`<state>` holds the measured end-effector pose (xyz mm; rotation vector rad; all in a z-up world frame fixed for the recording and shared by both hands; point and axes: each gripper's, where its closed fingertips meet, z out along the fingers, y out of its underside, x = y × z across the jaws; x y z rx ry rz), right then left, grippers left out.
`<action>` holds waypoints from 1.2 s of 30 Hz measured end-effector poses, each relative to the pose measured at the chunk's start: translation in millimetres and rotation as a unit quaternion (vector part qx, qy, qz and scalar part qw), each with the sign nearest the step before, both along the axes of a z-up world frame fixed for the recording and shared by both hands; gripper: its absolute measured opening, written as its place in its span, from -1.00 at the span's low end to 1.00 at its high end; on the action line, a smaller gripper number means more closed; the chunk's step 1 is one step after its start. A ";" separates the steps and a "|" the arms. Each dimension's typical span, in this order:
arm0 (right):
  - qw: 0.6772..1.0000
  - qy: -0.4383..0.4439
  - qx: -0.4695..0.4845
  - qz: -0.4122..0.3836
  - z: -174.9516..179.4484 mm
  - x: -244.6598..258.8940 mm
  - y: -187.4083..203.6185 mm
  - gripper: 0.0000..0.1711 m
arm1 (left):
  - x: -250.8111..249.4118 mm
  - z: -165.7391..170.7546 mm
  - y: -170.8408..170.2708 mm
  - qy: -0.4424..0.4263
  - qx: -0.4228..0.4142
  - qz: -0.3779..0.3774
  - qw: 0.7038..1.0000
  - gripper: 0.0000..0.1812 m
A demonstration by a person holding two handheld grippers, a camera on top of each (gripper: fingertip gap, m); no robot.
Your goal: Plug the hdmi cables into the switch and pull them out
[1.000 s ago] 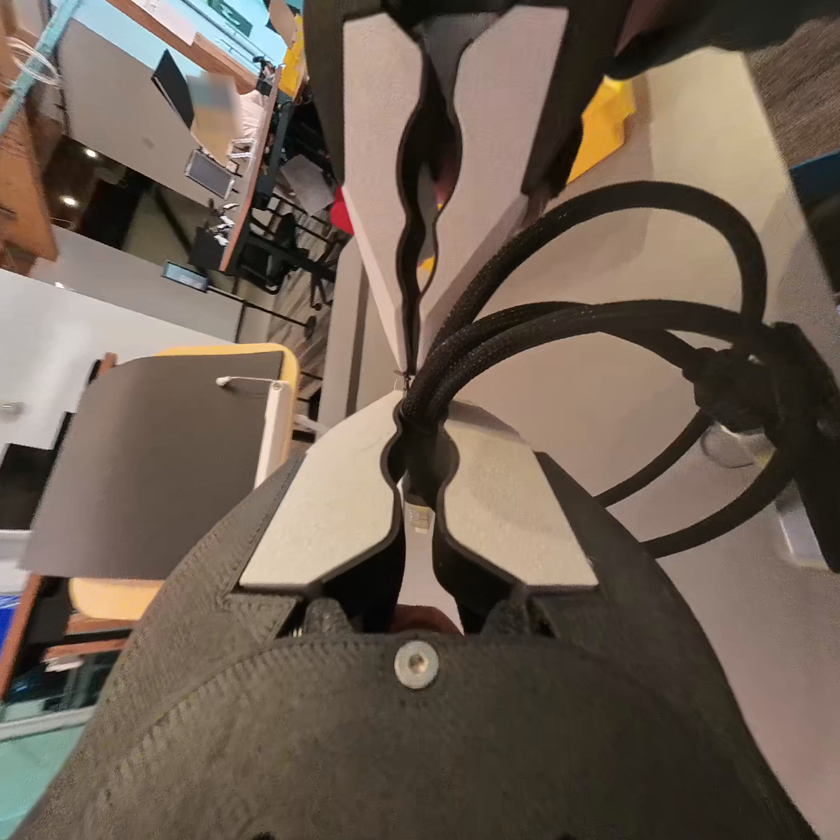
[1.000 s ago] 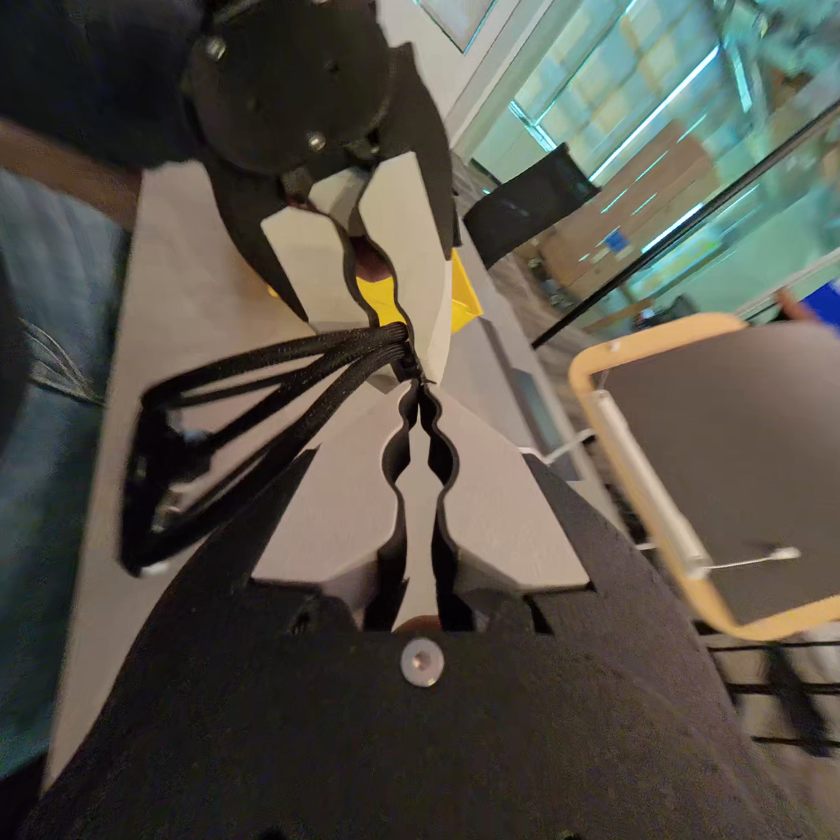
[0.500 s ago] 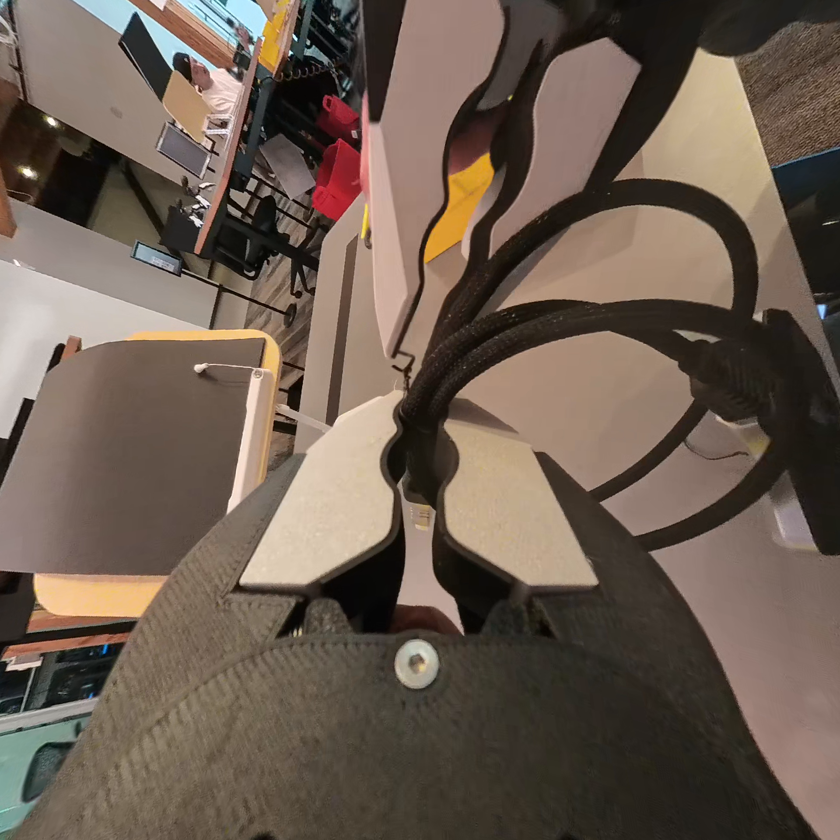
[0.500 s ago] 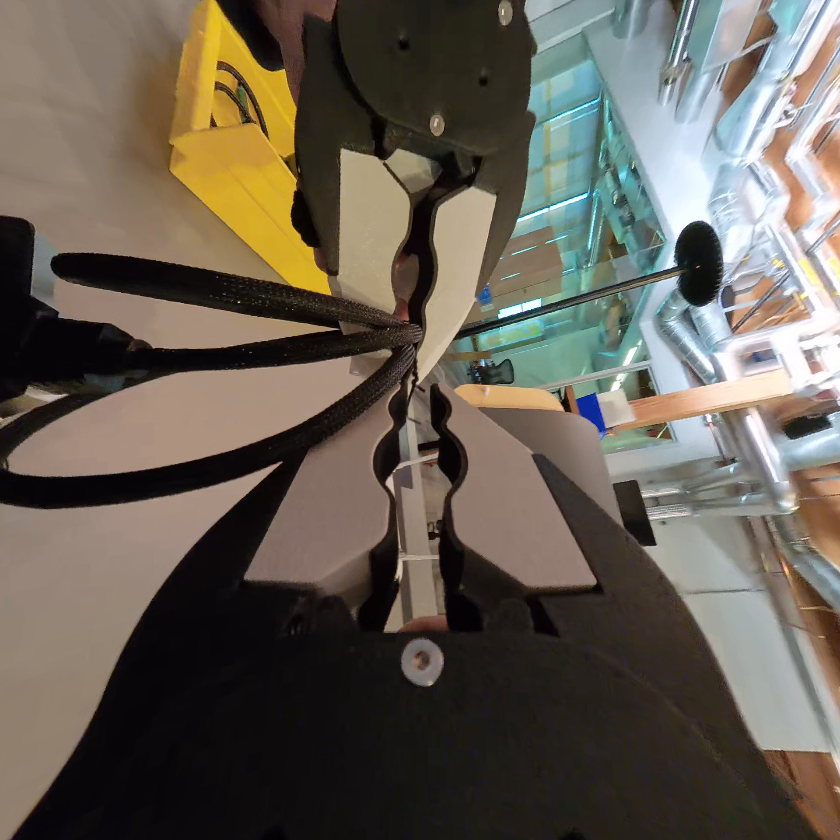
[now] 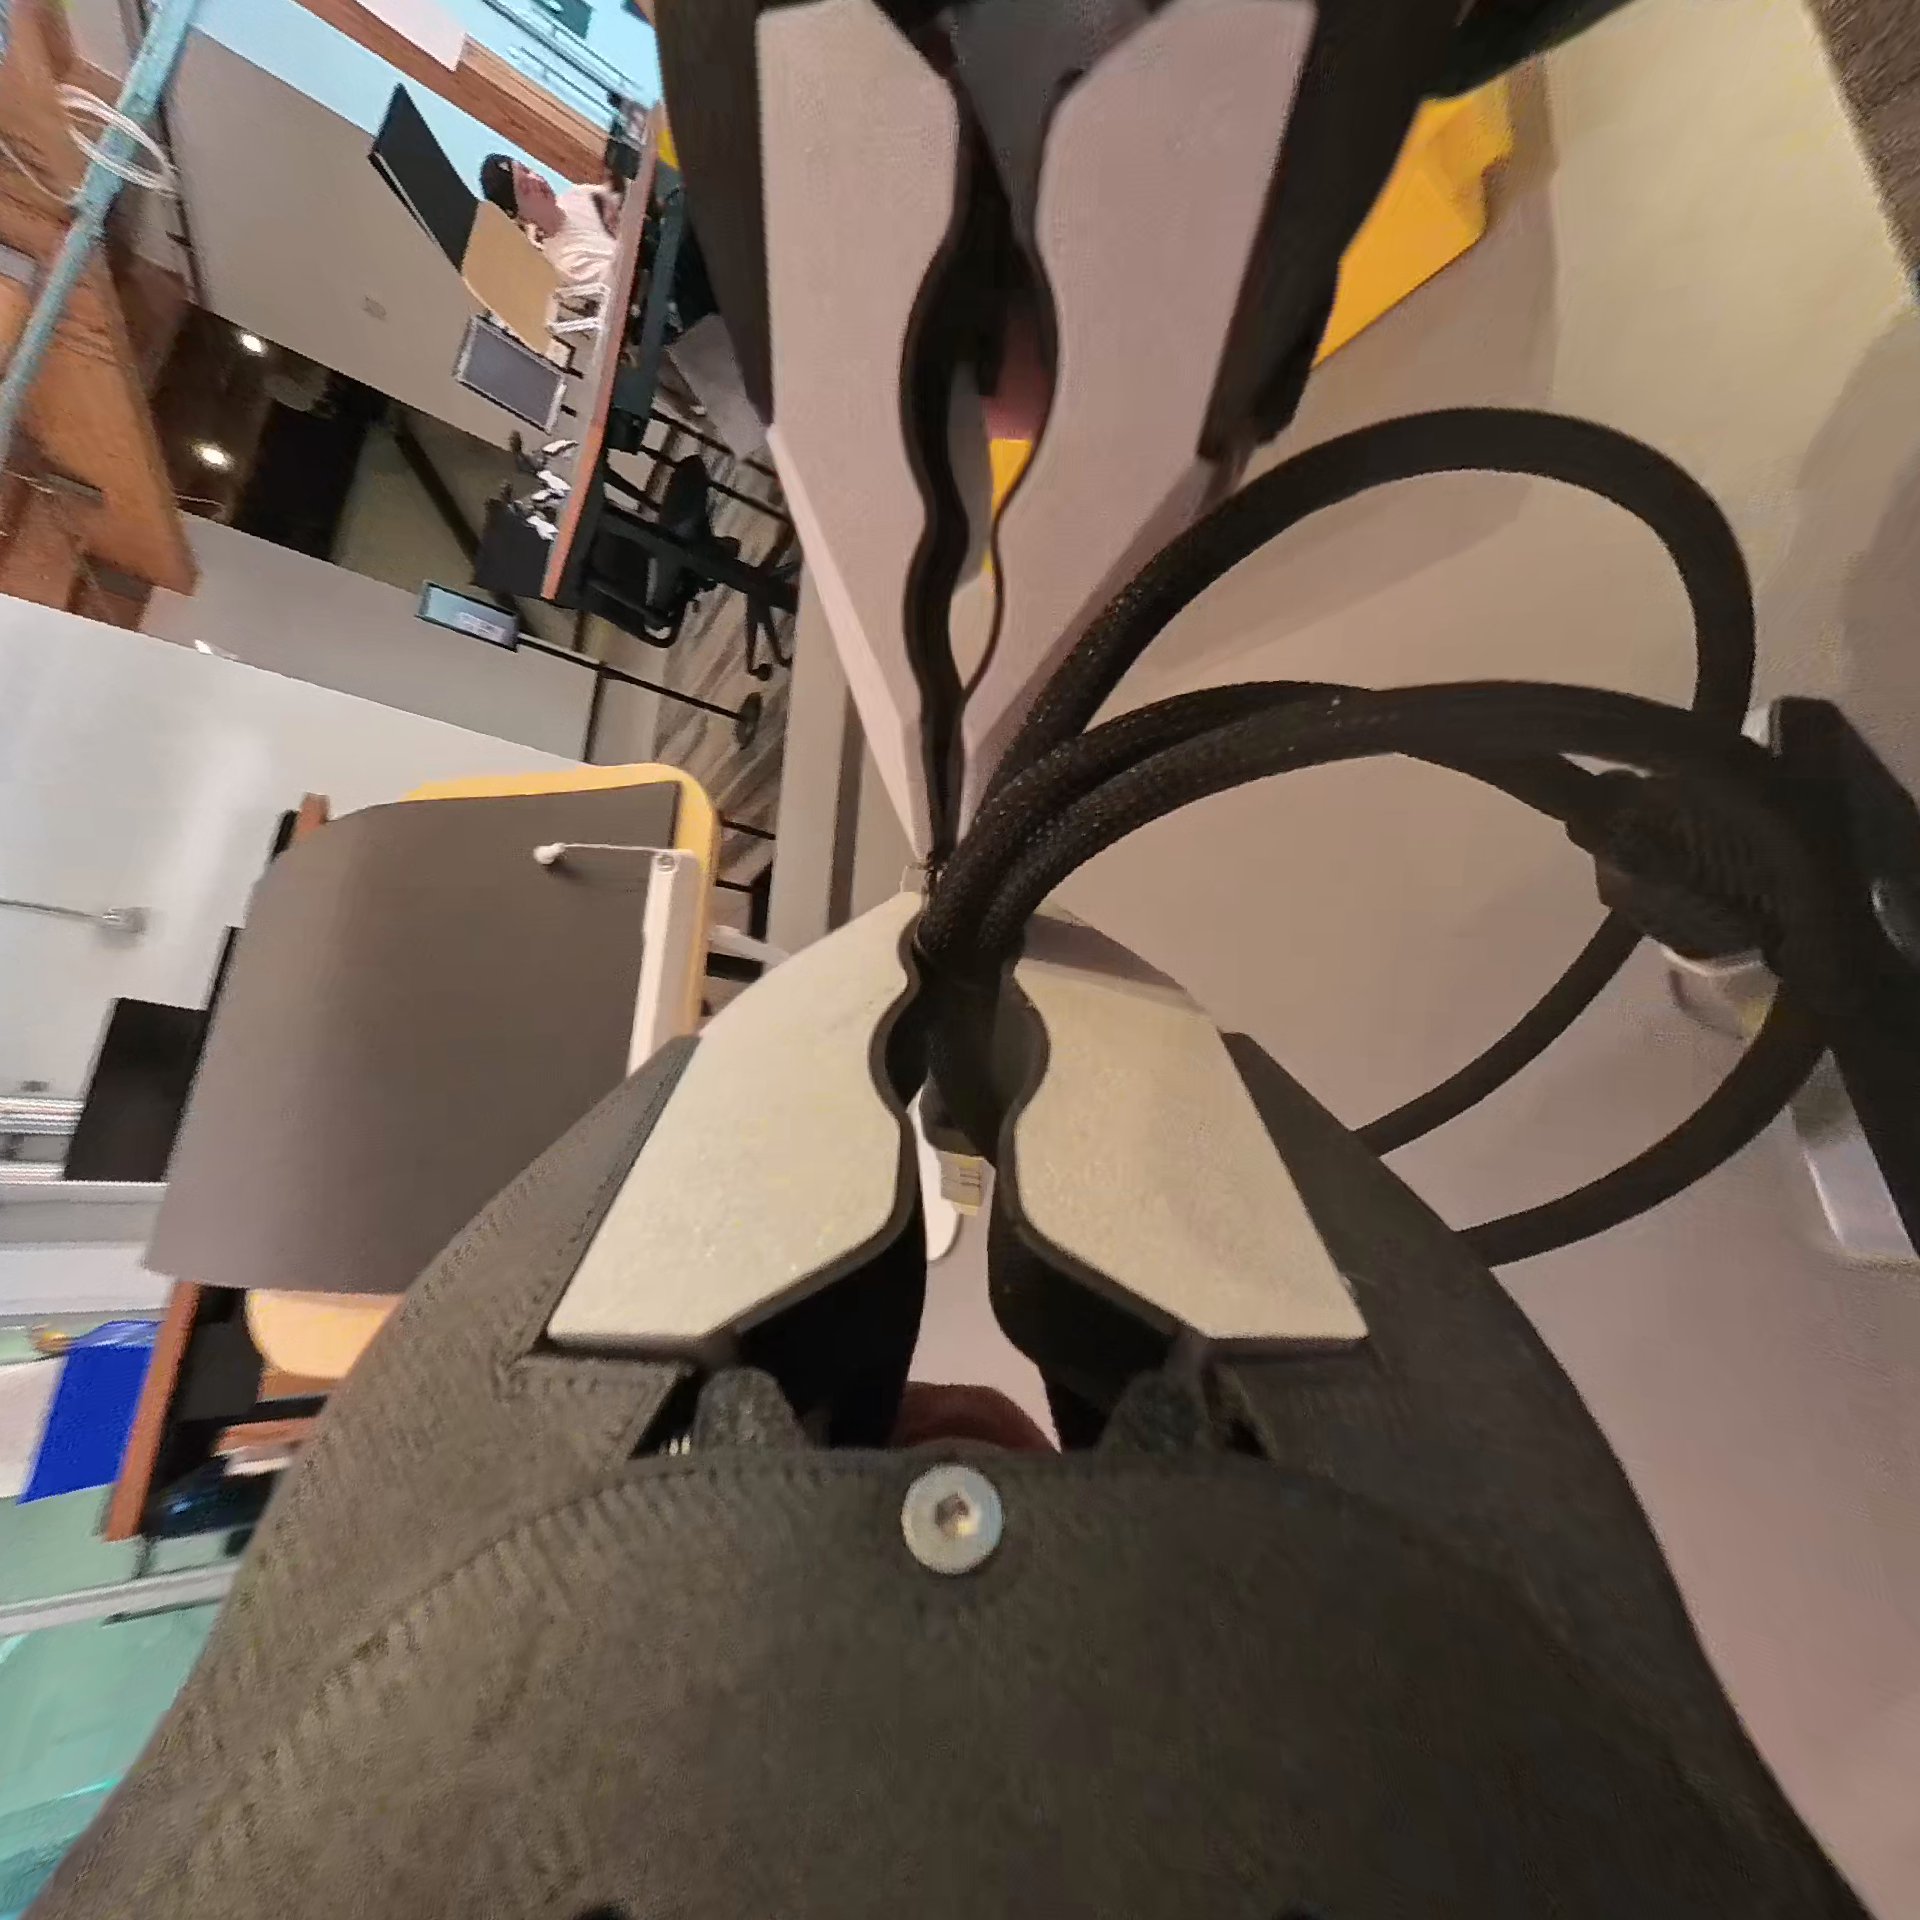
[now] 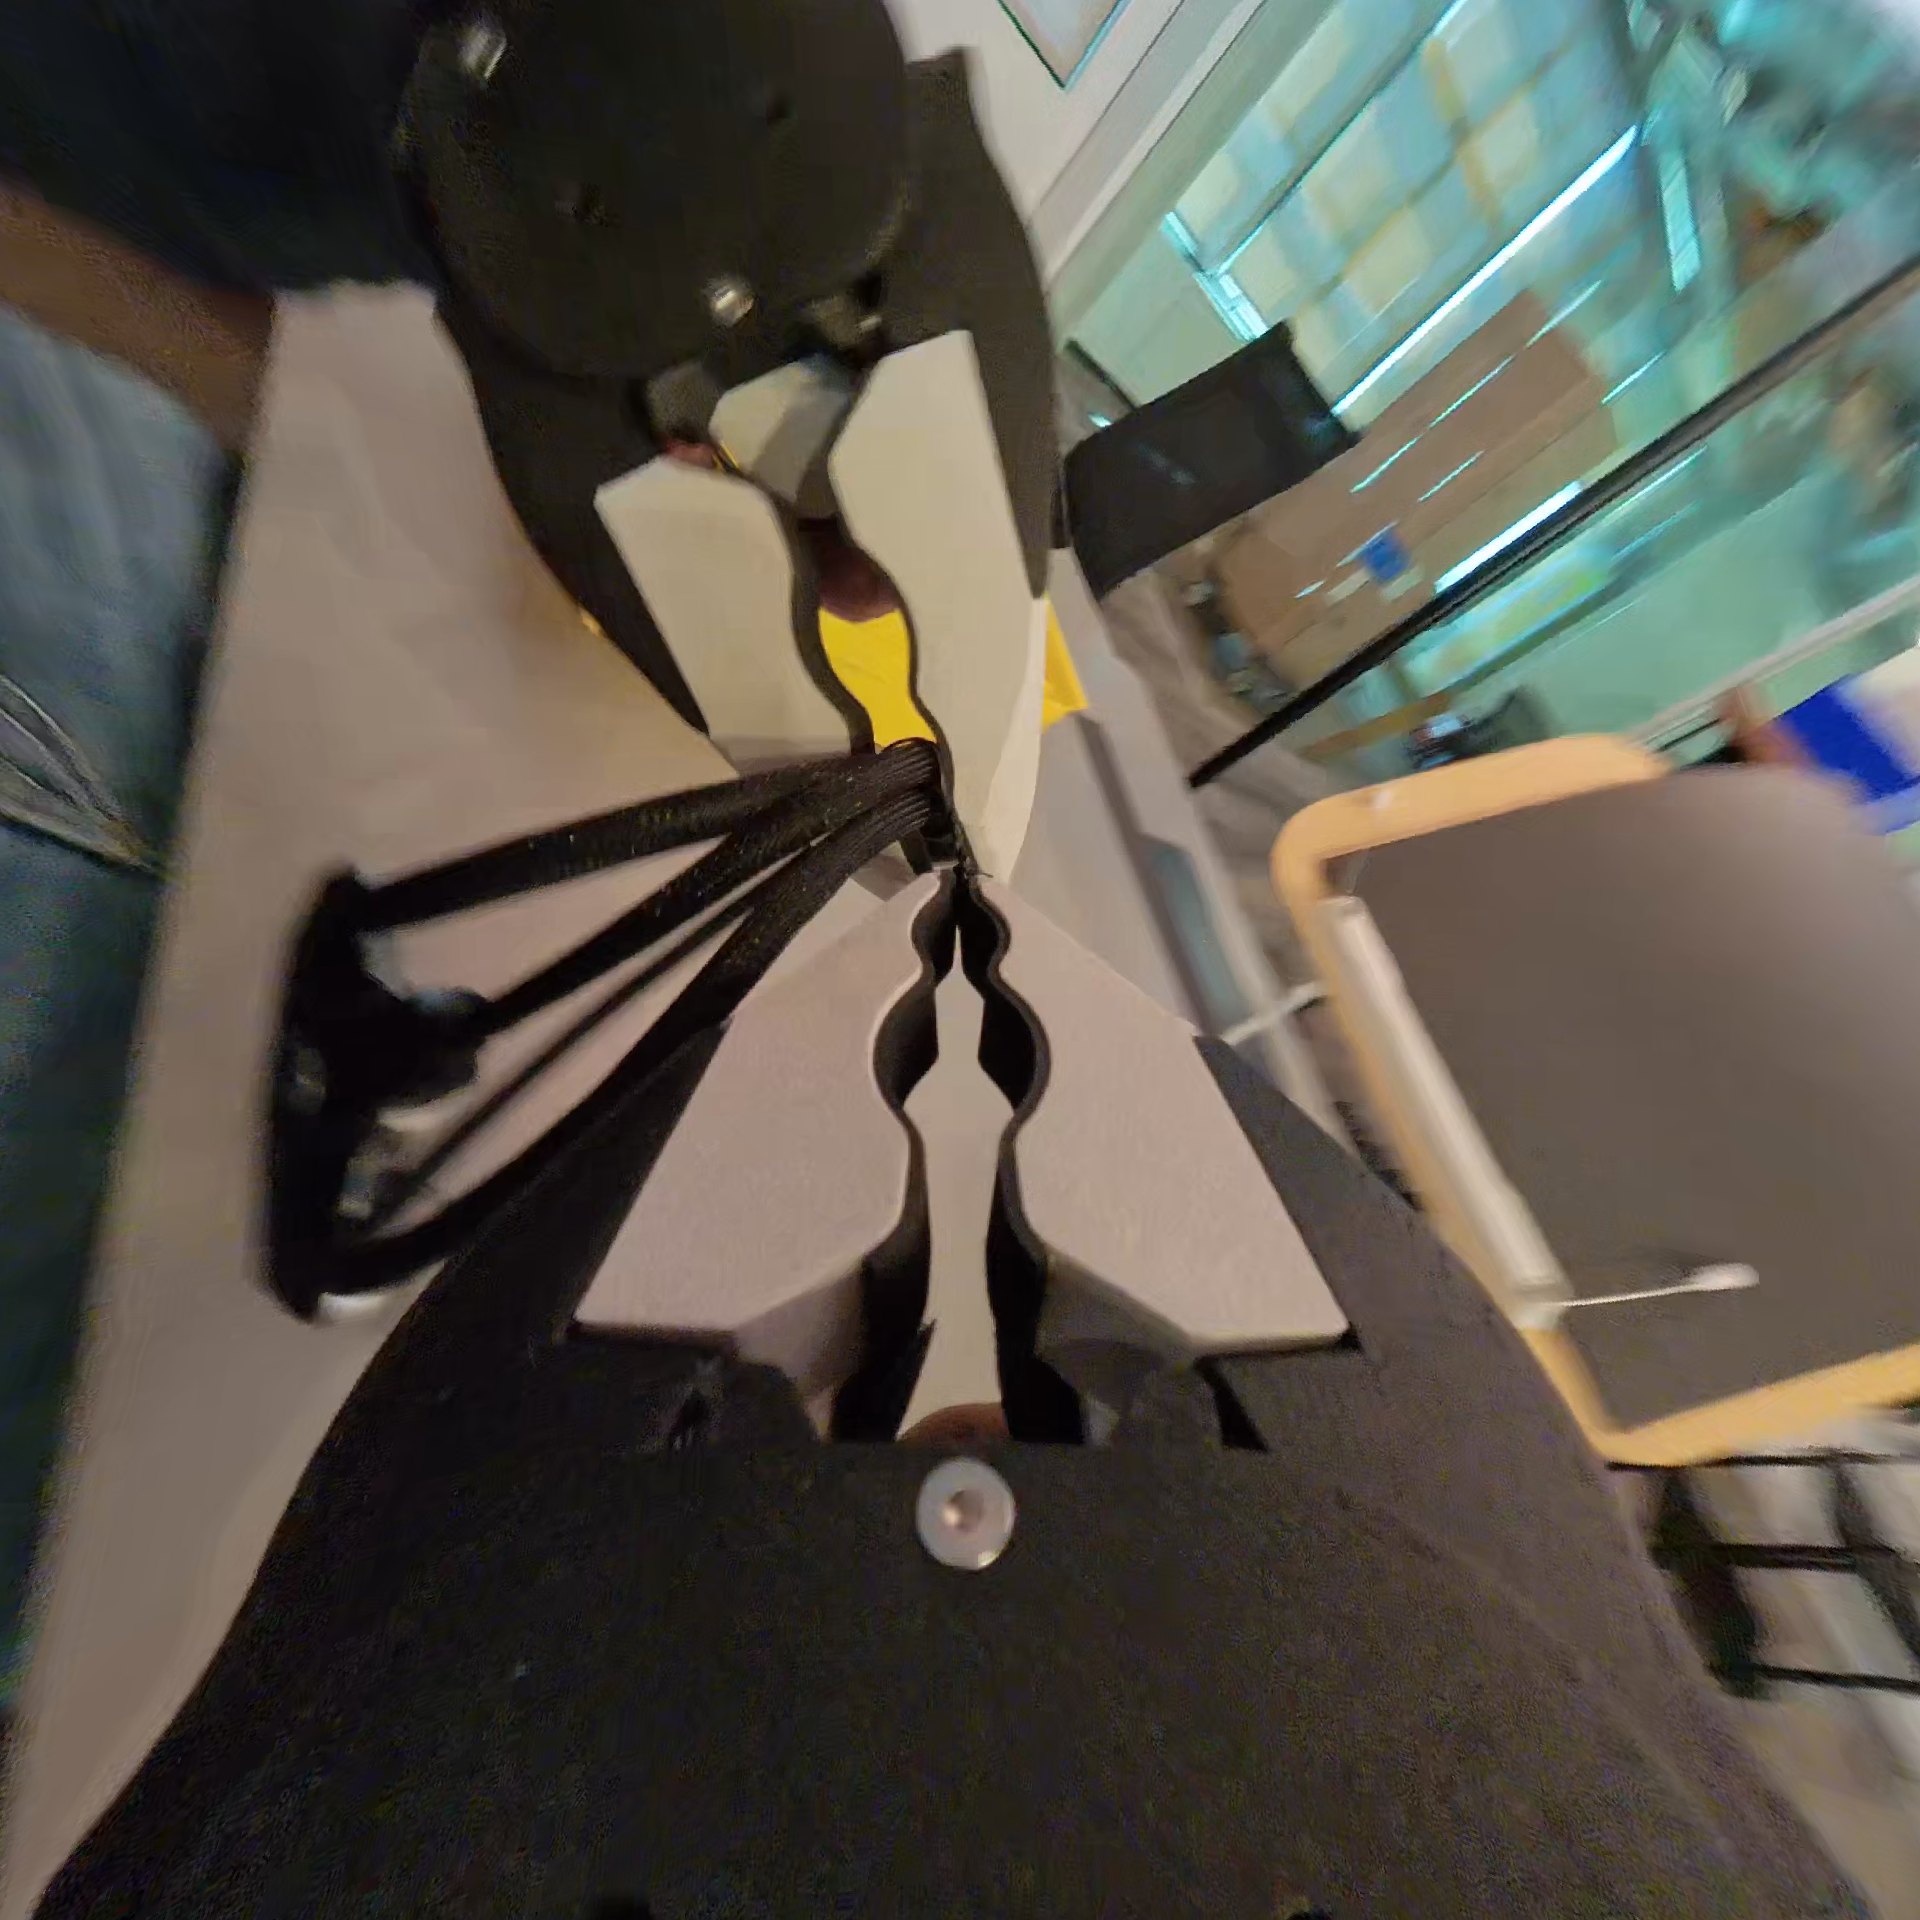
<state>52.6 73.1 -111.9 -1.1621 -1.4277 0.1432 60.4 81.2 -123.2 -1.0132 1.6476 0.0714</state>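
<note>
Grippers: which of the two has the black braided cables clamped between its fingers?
The left gripper: the cables pass between its shut fingers. The right gripper only meets the bundle at its tips.

Left gripper (image 5: 961, 940): I see it clamped on black braided cables (image 5: 1299, 717).
Cables: loop toward 3 o'clock into switch (image 5: 1860, 935).
Right gripper (image 5: 951, 800): 12 o'clock, tips meeting mine.

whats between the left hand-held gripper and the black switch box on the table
Only the black braided HDMI cables span that stretch, arcing from the left hand-held gripper, shut on them, to the black switch box above bare beige tabletop. The left wrist view shows it best.
</note>
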 end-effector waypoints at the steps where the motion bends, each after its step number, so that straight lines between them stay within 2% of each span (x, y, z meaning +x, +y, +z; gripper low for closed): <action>1: 0.998 0.027 -0.055 0.005 -0.1 -0.7 -0.6 -1.00 | -0.5 1.0 1.2 0.003 0.016 0.003 1.000 -0.93; 3: 0.977 0.094 -0.187 0.033 -0.5 -2.5 -4.2 -1.00 | -1.5 4.5 3.8 0.006 0.052 0.010 0.999 -0.92; 5: 0.929 0.151 -0.326 0.085 -1.1 -4.1 -13.9 -1.00 | -2.2 6.9 5.3 0.016 0.088 0.015 0.996 -0.93; 7: 0.887 0.182 -0.404 0.126 -1.4 -4.6 -21.3 -1.00 | -0.5 6.8 3.2 0.016 0.096 0.009 0.995 -0.92; 8: 0.882 0.193 -0.409 0.130 -0.7 -4.0 -20.1 -1.00 | -0.4 6.1 3.9 0.015 0.095 0.012 0.995 -0.92; 11: 0.919 0.198 -0.324 0.109 3.3 -1.5 -12.7 -1.00 | -1.6 6.2 6.9 0.008 0.081 0.015 0.997 -0.93; 13: 0.947 0.186 -0.244 0.095 10.0 1.5 -11.4 -0.87 | -2.4 5.6 6.4 0.000 0.055 0.011 0.998 -0.92; 16: 0.983 0.127 -0.120 0.052 11.0 7.8 -3.9 -0.88 | -2.7 2.1 3.6 -0.010 0.001 -0.001 1.000 -0.92; 19: 0.999 0.049 -0.002 0.015 5.8 11.4 3.4 -0.90 | -2.6 0.4 1.3 -0.028 -0.050 -0.012 0.998 -0.92; 22: 0.996 -0.011 0.091 0.013 3.2 9.1 -0.3 -0.89 | -3.1 0.1 -1.0 -0.042 -0.093 -0.021 0.995 -0.92; 27: 0.989 -0.025 0.136 0.044 5.2 0.4 -15.4 -0.89 | -1.7 -2.4 -5.9 -0.058 -0.146 -0.037 0.987 -0.92; 32: 0.987 -0.048 0.147 0.041 -0.3 -0.8 -14.6 -0.91 | -1.8 -4.4 -5.6 -0.058 -0.153 -0.037 0.986 -0.92; 36: 0.988 -0.033 0.138 0.055 1.7 0.9 -19.1 -0.89 | -2.1 -3.6 -6.8 -0.057 -0.152 -0.040 0.986 -0.92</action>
